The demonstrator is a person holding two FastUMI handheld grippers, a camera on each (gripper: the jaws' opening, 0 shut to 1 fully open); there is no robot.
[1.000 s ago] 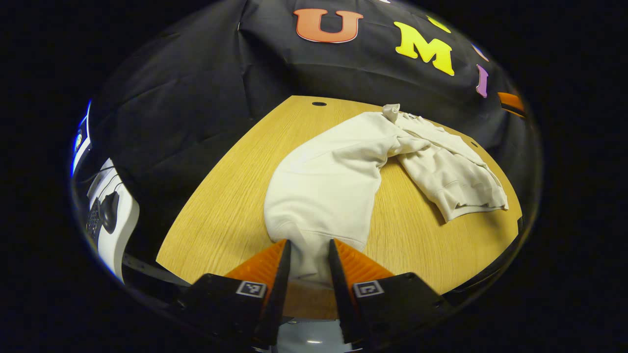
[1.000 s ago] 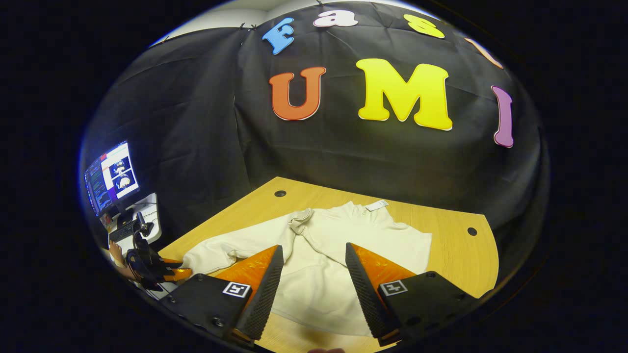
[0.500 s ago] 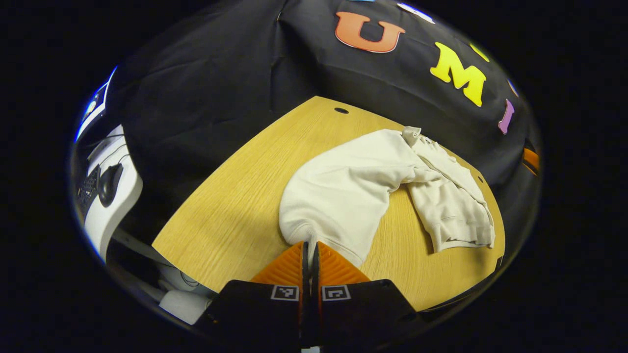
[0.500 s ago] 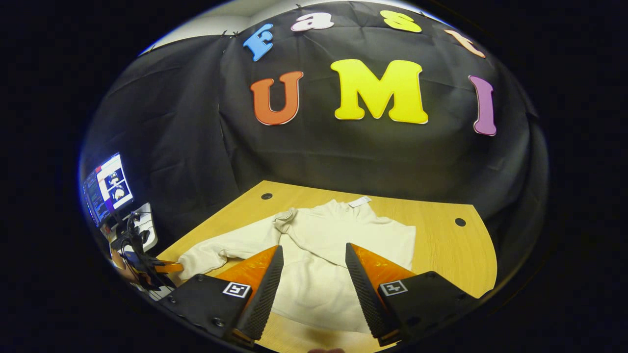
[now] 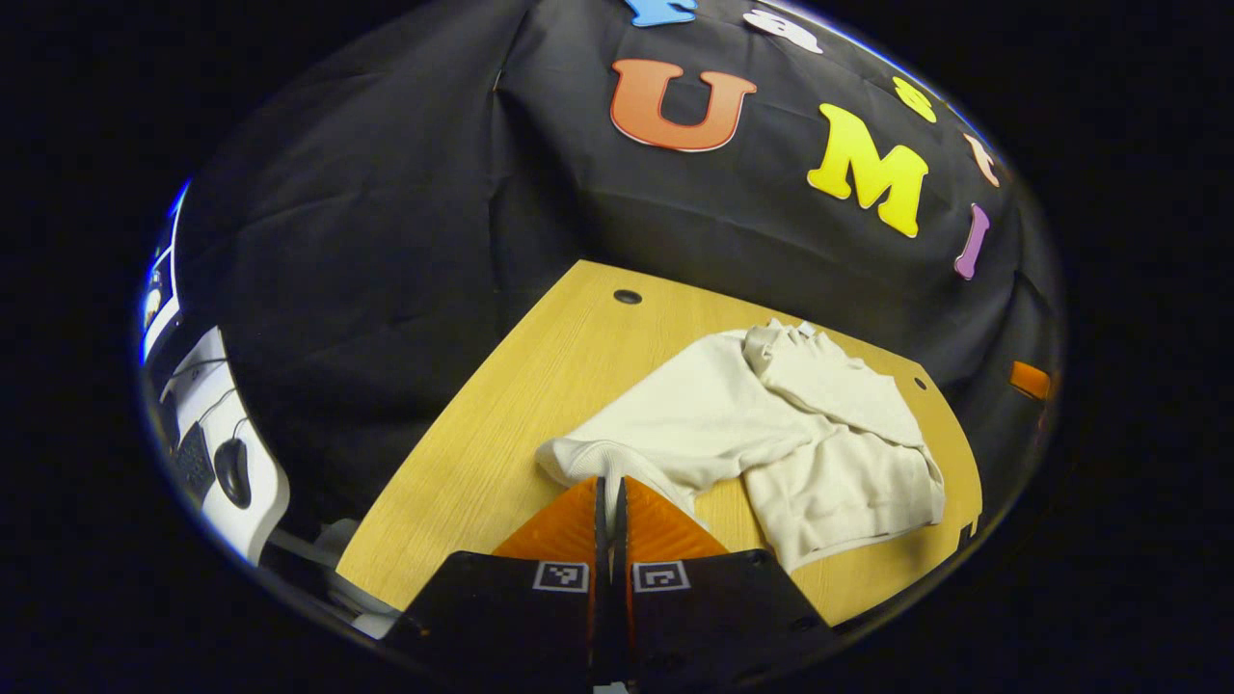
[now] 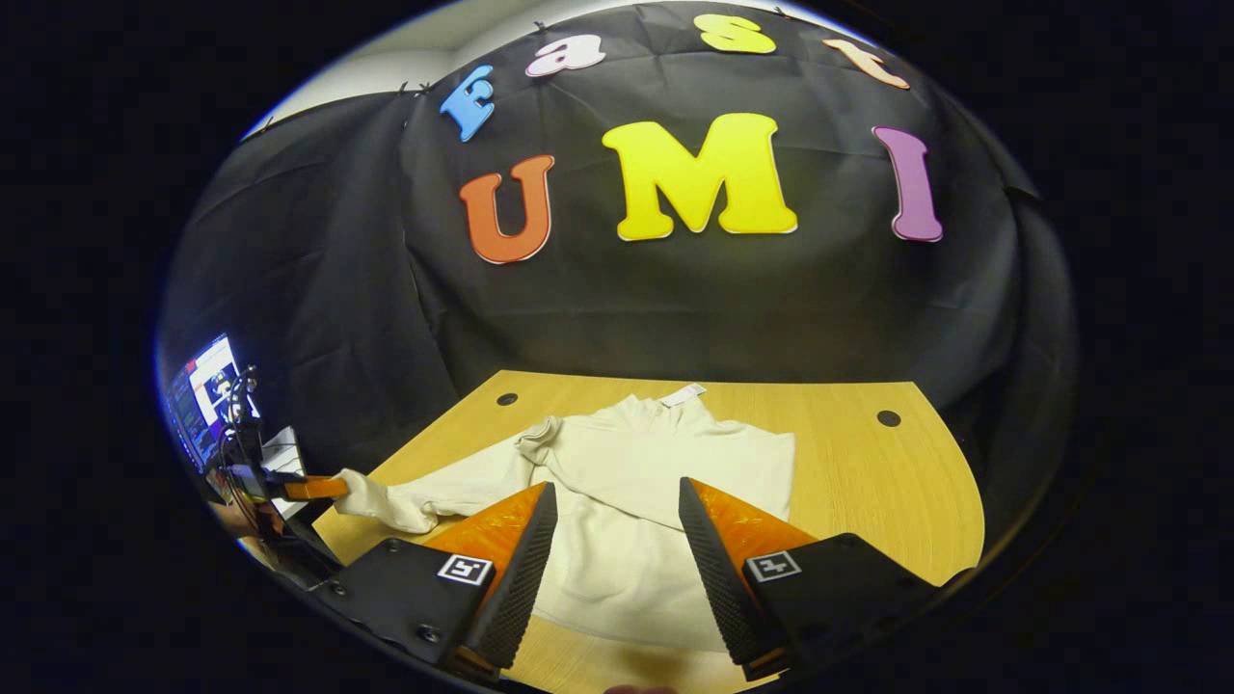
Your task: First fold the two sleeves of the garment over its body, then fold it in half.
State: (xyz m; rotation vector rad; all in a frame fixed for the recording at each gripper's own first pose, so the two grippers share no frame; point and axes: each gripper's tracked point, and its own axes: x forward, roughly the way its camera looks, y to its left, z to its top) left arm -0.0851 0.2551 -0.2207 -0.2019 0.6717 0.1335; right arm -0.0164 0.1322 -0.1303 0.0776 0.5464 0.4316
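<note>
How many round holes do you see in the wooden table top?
2. One hole is at the far left corner of the table, beyond the garment; the other hole is at the far right. The garment may hide more.

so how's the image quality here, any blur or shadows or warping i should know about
Left gripper view: sharp; fisheye bends the table edge, and the garment casts a soft shadow near its hem. Right gripper view: sharp as well, straight table edges curve, the monitor glows bright at the far left, and lighting on the cloth is even, without glare.
</note>
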